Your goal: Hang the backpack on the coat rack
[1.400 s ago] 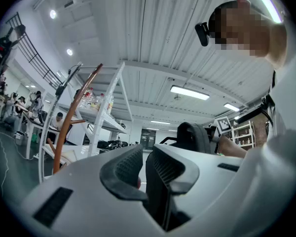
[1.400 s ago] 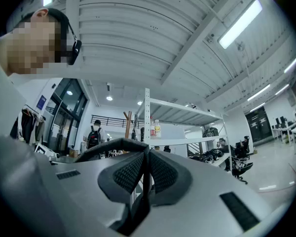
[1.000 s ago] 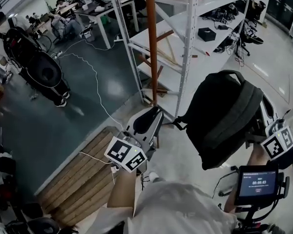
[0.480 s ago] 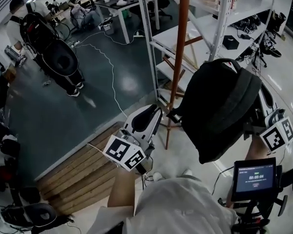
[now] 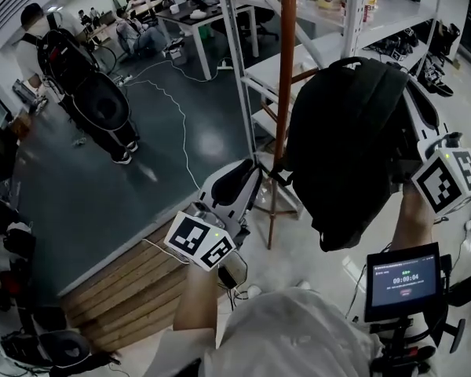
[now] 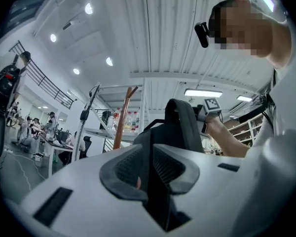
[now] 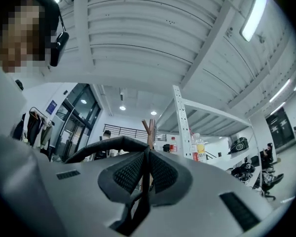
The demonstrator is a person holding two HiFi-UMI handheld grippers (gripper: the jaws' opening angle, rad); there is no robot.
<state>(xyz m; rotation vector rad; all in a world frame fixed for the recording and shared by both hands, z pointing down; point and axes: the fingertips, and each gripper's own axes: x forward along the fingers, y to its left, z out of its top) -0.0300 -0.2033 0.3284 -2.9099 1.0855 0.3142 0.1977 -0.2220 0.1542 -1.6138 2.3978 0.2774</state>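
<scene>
Backpack [image 5: 345,148] held up beside the coat rack [image 5: 283,77], not yet hung.
I have the black bag raised just right of the brown pole, in front of the metal shelving [image 5: 261,67]. My right gripper [image 7: 147,158] has its fingers [image 7: 129,174] clenched on a thin black strap [image 7: 133,210]. My left gripper [image 6: 149,154] seems clamped on the bag too, though that view is dark.
</scene>
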